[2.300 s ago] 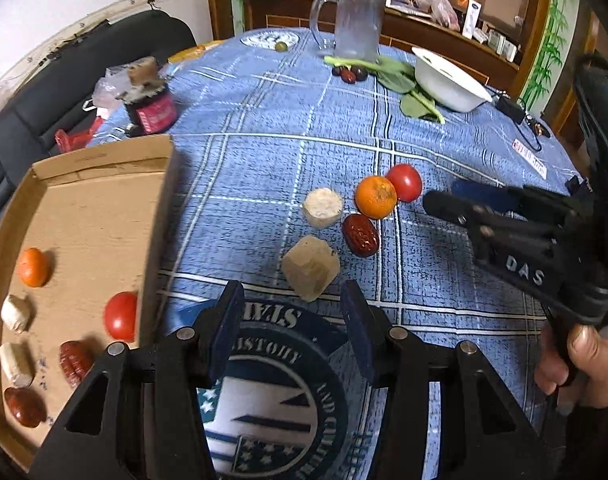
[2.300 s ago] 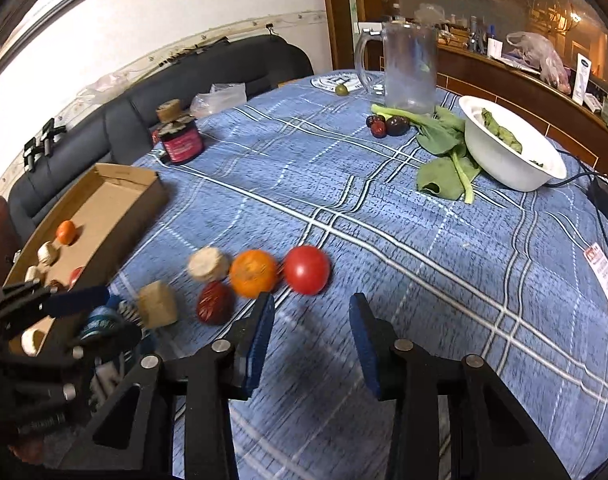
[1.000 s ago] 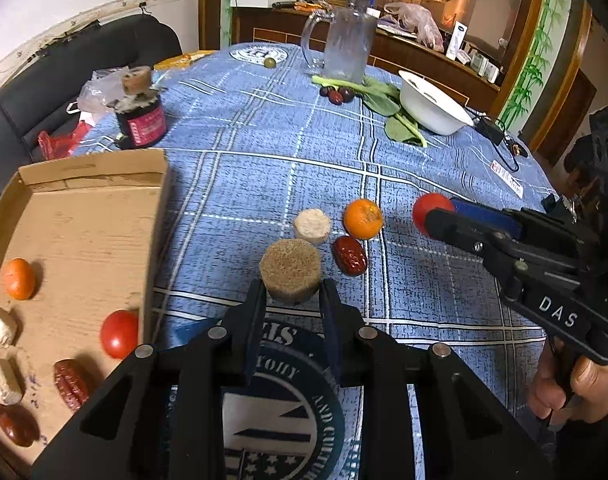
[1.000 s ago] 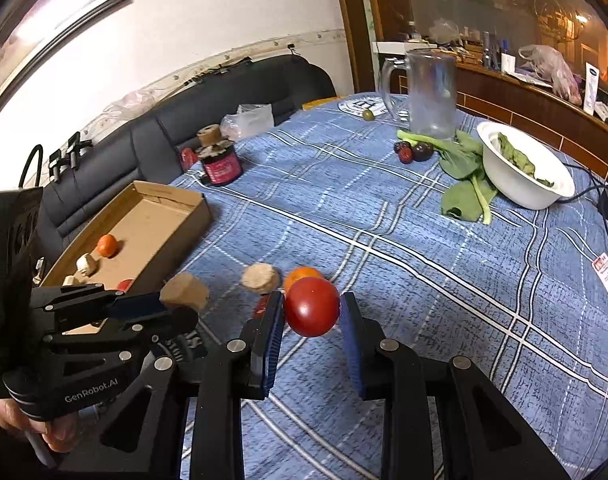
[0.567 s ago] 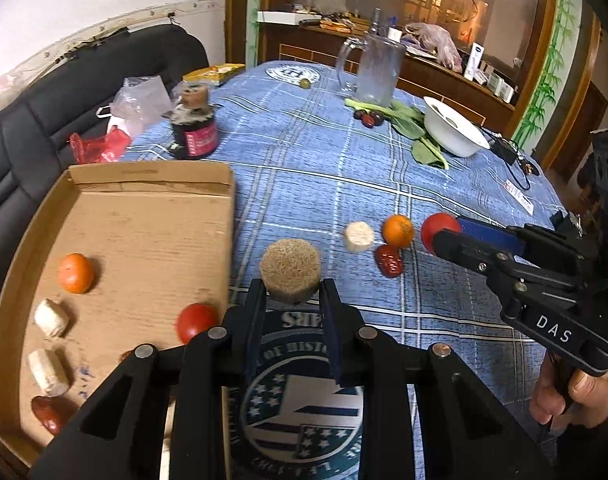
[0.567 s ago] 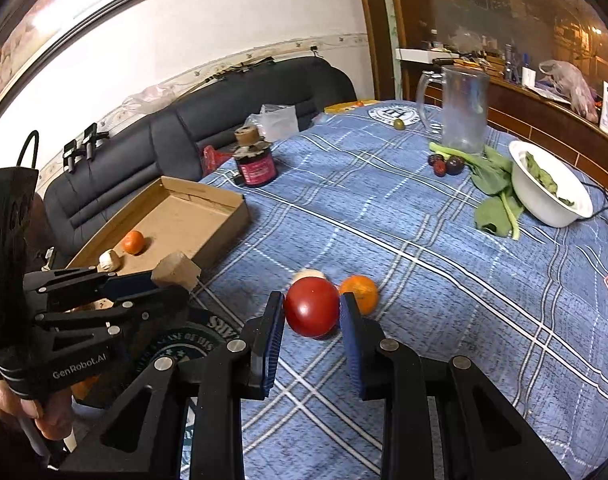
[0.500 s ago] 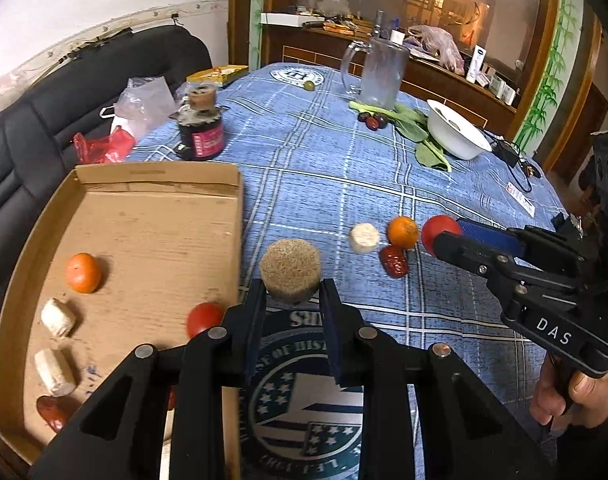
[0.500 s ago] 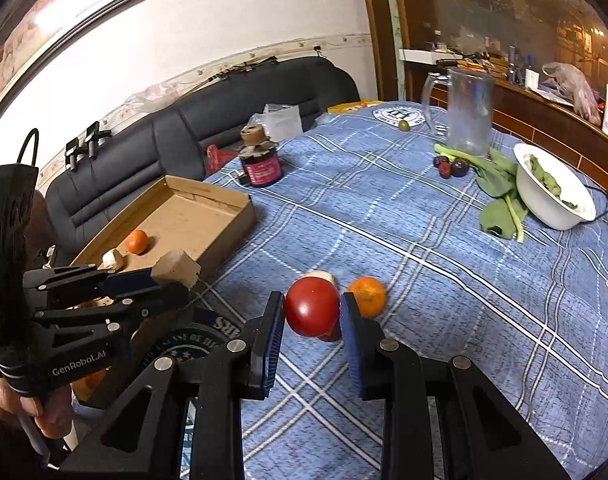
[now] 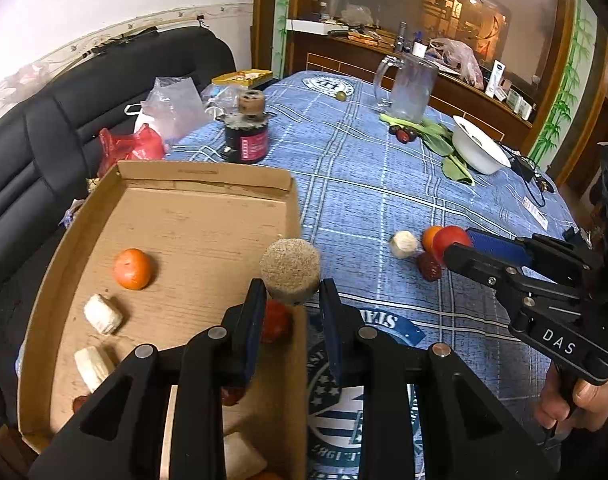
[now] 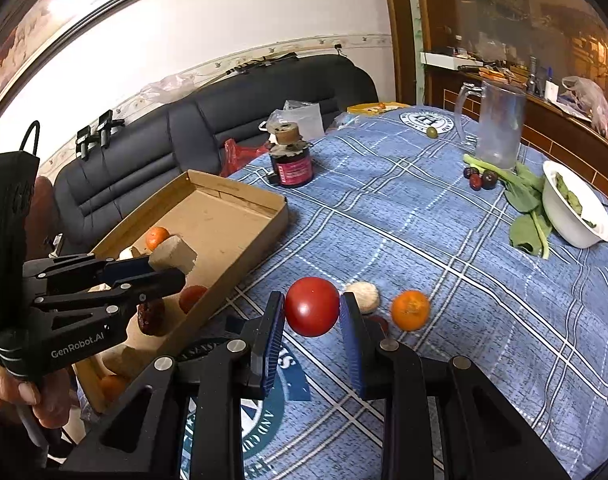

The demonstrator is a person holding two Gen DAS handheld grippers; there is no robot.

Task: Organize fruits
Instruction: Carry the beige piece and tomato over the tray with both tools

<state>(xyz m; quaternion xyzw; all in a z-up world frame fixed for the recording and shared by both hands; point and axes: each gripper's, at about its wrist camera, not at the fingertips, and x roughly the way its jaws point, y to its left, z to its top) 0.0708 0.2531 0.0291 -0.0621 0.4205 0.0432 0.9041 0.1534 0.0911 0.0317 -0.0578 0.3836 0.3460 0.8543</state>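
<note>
My left gripper is shut on a tan sugarcane chunk and hangs over the right wall of the cardboard box. Inside the box lie an orange, two pale cane pieces, a tomato and red dates. My right gripper is shut on a red tomato, lifted above the blue tablecloth. On the cloth behind it rest a cane piece, an orange and a red date, partly hidden. The left gripper with its chunk shows over the box in the right wrist view.
A dark jar topped with a cane slice stands behind the box. A glass pitcher, greens, dark fruits and a white bowl sit at the table's far side. A black sofa with plastic bags borders the table's left.
Both grippers have moved left towards the box, each keeping its load. The cane chunk now hangs over the box wall; the tomato has passed left of the fruits on the cloth.
</note>
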